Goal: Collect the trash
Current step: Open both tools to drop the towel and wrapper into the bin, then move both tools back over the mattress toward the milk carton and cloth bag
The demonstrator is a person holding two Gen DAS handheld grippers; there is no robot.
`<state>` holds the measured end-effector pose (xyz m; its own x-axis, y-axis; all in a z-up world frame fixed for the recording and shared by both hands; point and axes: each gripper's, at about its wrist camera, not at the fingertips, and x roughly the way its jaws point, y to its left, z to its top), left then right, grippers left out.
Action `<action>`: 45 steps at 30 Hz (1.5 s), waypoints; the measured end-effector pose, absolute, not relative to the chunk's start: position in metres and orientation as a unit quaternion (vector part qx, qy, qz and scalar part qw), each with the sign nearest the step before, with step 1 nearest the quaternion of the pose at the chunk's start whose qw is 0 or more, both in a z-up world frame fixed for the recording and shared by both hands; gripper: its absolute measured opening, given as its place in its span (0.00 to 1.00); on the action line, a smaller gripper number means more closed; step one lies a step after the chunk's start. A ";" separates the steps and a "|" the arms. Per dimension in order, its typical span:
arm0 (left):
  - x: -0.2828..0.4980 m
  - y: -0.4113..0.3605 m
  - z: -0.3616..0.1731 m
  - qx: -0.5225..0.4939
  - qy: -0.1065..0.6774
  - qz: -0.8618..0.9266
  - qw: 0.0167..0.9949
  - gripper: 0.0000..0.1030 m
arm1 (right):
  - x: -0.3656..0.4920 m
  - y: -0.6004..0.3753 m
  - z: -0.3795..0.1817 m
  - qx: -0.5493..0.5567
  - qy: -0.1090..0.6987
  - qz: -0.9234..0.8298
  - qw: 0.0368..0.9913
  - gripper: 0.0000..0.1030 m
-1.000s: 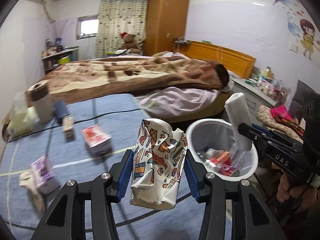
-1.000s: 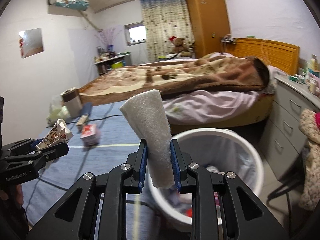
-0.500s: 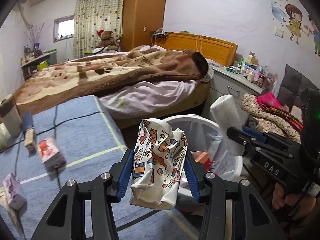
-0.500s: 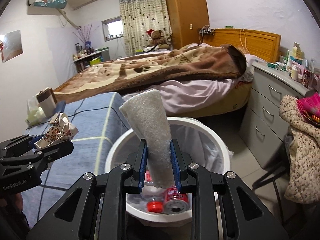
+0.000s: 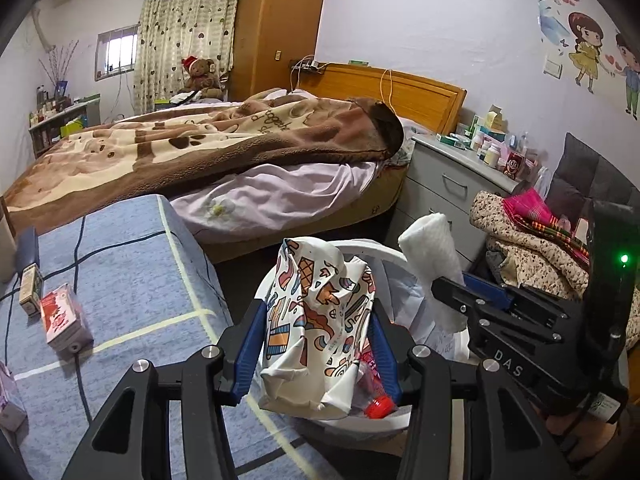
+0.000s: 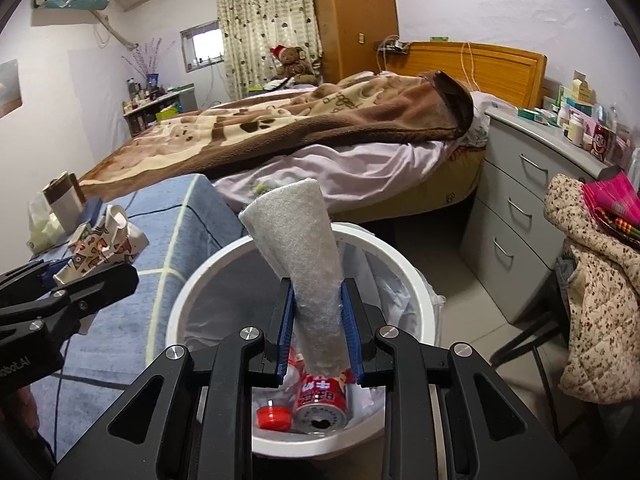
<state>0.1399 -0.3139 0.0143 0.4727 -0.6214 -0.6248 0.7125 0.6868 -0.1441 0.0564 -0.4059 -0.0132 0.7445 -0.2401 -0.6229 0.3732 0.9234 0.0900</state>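
right wrist view: bedroom, with a blue checked bedspread (image 6: 120, 320) on the left and a white waste bin (image 6: 420, 296) on the floor just beside its edge. bin already partly filled: a red drink can (image 6: 322, 404) and a red bottle cap (image 6: 274, 418) on the liner at the bottom

right gripper (image 6: 318, 320) directly above the bin mouth, jaws clamped on a rolled white fibrous pad (image 6: 304, 256), upper end sticking up and leaning away from the camera. left gripper (image 6: 76, 276) at the left edge, apart from the bin rim and over the bedspread as far as this view tells, jaws closed on a crumpled printed paper cup (image 6: 104, 244)

left wrist view: same cup (image 5: 320, 328) squeezed between the blue pads (image 5: 250, 348) of the left gripper (image 5: 318, 344), bin (image 5: 376, 252) behind and below it, right gripper (image 5: 460, 292) with the pad (image 5: 432, 252) off to the right

progress, as a judgement: well under way, not finished. two pieces in hand and at the bin, neither let go yet. likely next: opening both sets of jaws over the bin. still on the bedspread: a small red and white carton (image 5: 60, 316), a small greenish box (image 5: 30, 290), a purple and white carton (image 5: 8, 400) at the frame edge, presumably more to collect
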 end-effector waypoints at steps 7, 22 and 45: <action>0.147 -0.329 0.007 0.069 0.345 -0.399 0.847 0.49 | 0.062 -0.409 -0.020 0.101 0.331 -0.170 0.923 0.25; 0.152 -0.314 0.011 0.053 0.344 -0.388 0.853 0.60 | 0.064 -0.406 -0.016 0.094 0.325 -0.178 0.924 0.52; 0.150 -0.205 0.036 0.027 0.317 -0.302 0.899 0.60 | 0.080 -0.350 0.004 0.079 0.288 -0.110 0.948 0.62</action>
